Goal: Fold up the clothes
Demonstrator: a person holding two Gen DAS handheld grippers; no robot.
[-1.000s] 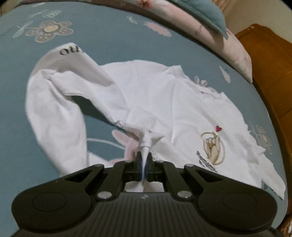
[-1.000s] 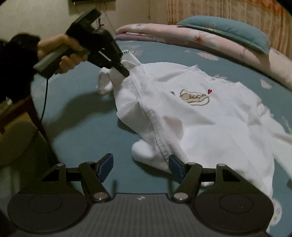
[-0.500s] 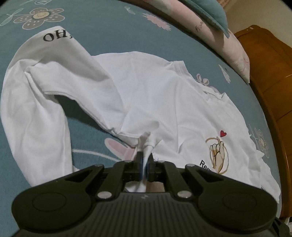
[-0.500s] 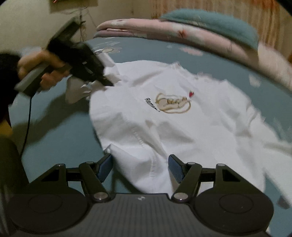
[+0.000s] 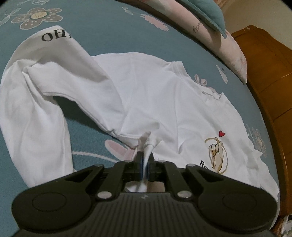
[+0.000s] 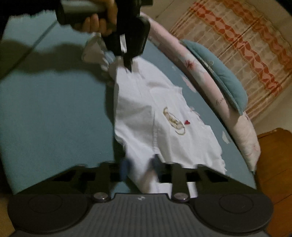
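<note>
Both wrist views sit low and close over the bed [image 5: 102, 29]. Left faces across the shirt [image 5: 146, 102] toward the pillow [image 6: 219, 73]; right looks along it, sharing the print.

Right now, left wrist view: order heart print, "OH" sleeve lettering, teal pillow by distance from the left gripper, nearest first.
From the left gripper, shut on a pinch of the white shirt:
1. Heart print, right, on the shirt front.
2. "OH" lettering, far left, on the sleeve.
3. Teal pillow, top right, beyond the shirt at the bed's far edge.
</note>
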